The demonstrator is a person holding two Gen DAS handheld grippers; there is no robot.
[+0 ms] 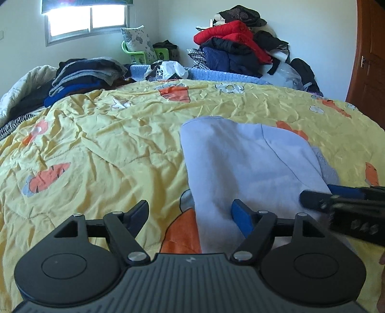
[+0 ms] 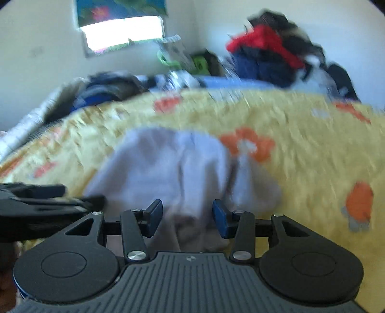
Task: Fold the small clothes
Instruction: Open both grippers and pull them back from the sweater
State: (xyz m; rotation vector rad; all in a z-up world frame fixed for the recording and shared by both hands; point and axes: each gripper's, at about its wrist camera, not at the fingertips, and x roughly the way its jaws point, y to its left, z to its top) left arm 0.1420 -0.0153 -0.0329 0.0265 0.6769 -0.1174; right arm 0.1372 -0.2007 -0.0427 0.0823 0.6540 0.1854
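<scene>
Black ribbed housing fills the bottom of both wrist views, each bearing only a small pale emblem at its centre; no lettering on it can be read. Ahead of it in the left wrist view, the left gripper (image 1: 190,216) stands wide apart, its left finger over the yellow quilt (image 1: 96,144) and its blue-padded right finger over the near edge of the pale lavender garment (image 1: 240,163); the pads do not press on any cloth. This garment lies flat and partly folded on the bed, right of centre, with a seam line running down its upper layer. At the right edge of this view the right gripper (image 1: 336,199) reaches in just beside the garment's near right corner, blurred; some pale marks on its body are too smeared to read.

From the right wrist view, which is heavily motion-blurred, the right gripper (image 2: 186,216) is about half open, with the garment (image 2: 168,168) lying under and beyond its fingers; the fingers appear apart from the cloth rather than pinching it. The left gripper (image 2: 48,202) shows at the left edge.

The quilt carries orange carrot and white flower prints, without text. Beyond it sit a stack of folded dark clothes (image 1: 89,74), a heap of red and dark jackets (image 1: 240,43) against the wall, a green crate (image 1: 144,54) and a bright window (image 1: 89,21).
</scene>
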